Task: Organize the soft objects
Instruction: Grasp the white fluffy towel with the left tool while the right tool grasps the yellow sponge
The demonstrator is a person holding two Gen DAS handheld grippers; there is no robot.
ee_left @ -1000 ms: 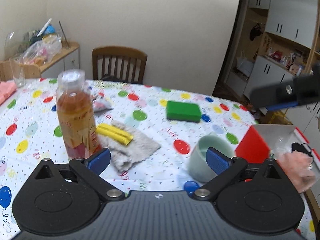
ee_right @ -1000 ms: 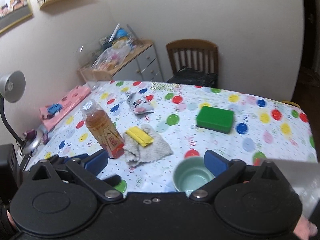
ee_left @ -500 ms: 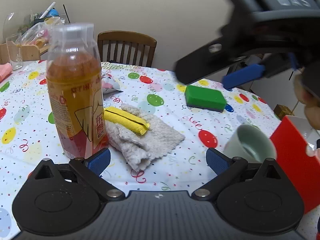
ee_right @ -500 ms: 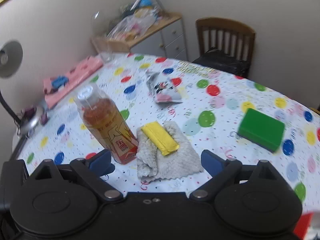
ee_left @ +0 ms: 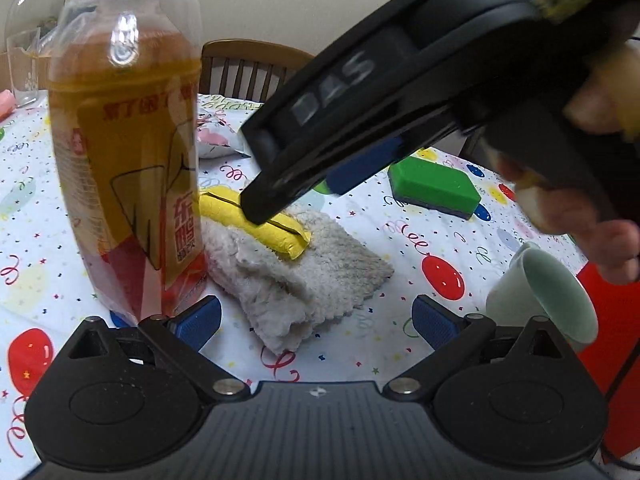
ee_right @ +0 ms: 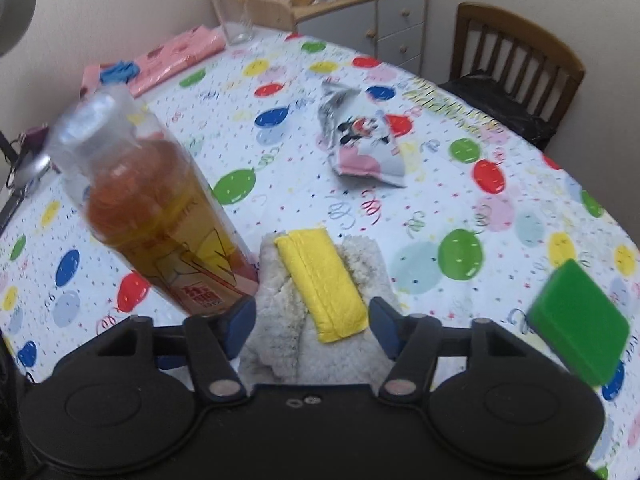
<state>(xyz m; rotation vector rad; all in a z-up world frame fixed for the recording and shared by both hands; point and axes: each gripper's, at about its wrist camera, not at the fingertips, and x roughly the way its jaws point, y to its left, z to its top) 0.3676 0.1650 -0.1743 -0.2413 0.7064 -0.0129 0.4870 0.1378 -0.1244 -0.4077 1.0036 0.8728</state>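
A folded yellow cloth (ee_right: 324,284) lies on a crumpled grey towel (ee_right: 368,268) on the balloon-print table. My right gripper (ee_right: 312,320) points down over them. Its jaws are closing with the near end of the yellow cloth between them, and the pads are not pressing it. In the left wrist view the right gripper (ee_left: 288,200) reaches in from the upper right, its black finger tip over the yellow cloth (ee_left: 288,240). My left gripper (ee_left: 316,320) stands open just short of the grey towel (ee_left: 312,280). A green sponge (ee_left: 436,188) lies further right.
A tea bottle (ee_left: 124,160) stands close on the left, touching the towel's edge. A pale green mug (ee_left: 544,292) and a red box (ee_left: 616,320) sit at the right. A cartoon-print pouch (ee_right: 364,148), a pink cloth (ee_right: 176,56) and a wooden chair (ee_right: 516,52) lie beyond.
Both grippers have come down and closer to the towel. The right one swung left from above the mug to over the yellow cloth, and its jaws have narrowed.
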